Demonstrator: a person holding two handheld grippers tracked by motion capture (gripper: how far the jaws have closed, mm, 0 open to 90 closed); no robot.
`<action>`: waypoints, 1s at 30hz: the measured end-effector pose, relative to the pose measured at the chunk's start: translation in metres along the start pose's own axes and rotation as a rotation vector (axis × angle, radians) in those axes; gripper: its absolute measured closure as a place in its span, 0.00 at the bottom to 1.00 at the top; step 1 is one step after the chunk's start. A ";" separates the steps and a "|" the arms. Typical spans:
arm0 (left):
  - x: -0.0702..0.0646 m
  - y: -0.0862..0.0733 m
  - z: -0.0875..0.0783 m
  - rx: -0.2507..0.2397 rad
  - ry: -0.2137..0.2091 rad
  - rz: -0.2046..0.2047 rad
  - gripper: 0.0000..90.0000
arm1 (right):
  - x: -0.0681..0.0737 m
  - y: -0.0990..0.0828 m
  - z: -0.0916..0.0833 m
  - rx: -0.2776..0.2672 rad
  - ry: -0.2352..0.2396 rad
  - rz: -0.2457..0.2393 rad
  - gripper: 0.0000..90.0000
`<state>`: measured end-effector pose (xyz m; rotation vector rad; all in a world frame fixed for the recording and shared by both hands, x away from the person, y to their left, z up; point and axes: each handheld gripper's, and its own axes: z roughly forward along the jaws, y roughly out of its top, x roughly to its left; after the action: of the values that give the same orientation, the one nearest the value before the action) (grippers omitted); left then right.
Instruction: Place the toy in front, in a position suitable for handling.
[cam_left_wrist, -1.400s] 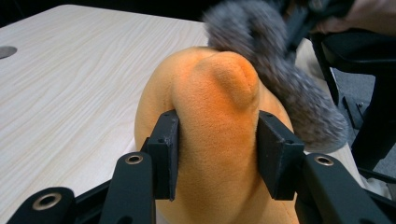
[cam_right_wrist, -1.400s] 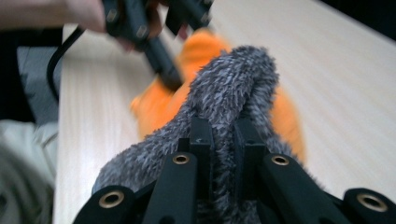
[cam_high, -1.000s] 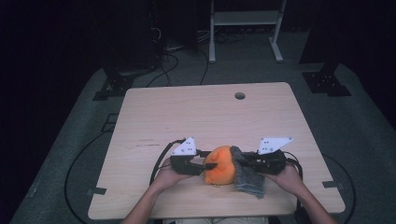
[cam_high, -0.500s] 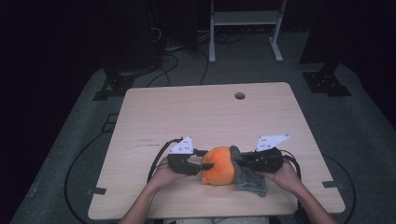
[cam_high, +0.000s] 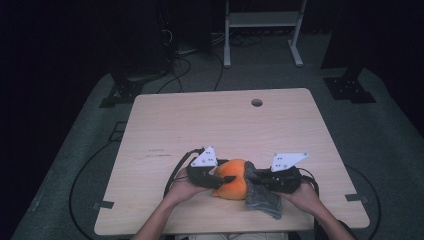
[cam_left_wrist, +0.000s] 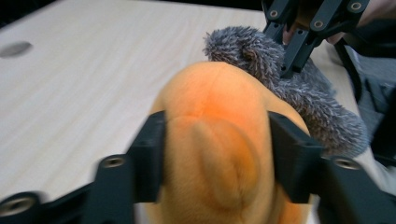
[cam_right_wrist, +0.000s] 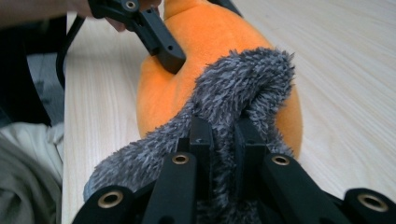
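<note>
So the plush toy (cam_high: 231, 185) sits on the table (cam_high: 225, 125) near its front edge, about midway along it, with the fuzzy cloth (cam_high: 261, 197) touching its right side. Left gripper (cam_high: 220, 178) is at the toy's left, right gripper (cam_high: 252, 176) at its right on the cloth. A small hole (cam_high: 256, 102) lies near the table's back edge.

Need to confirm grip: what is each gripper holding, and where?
Left gripper clamps the orange plush across its sides; right gripper pinches a fold of the grey fuzzy cloth.

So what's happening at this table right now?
A person works two handheld grippers at the near edge of a wooden table. The left gripper clamps an orange plush toy between its jaws, which have just been opening a little. The right gripper is shut on a fuzzy grey cloth draped against the toy.
</note>
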<state>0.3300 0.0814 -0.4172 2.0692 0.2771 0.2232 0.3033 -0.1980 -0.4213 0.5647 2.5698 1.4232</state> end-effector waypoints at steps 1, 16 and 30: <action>0.001 0.001 0.000 -0.010 0.011 0.012 0.55 | -0.002 0.001 -0.002 -0.003 0.000 0.005 0.89; 0.012 -0.023 -0.019 -0.041 0.066 0.114 0.58 | -0.016 0.019 0.020 -0.011 -0.010 -0.013 0.89; 0.015 -0.028 -0.023 -0.064 0.050 0.076 0.55 | -0.033 0.022 0.014 -0.039 0.008 0.056 0.88</action>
<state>0.3348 0.1183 -0.4297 2.0149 0.2190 0.3261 0.3439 -0.1892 -0.4119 0.6311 2.5462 1.4923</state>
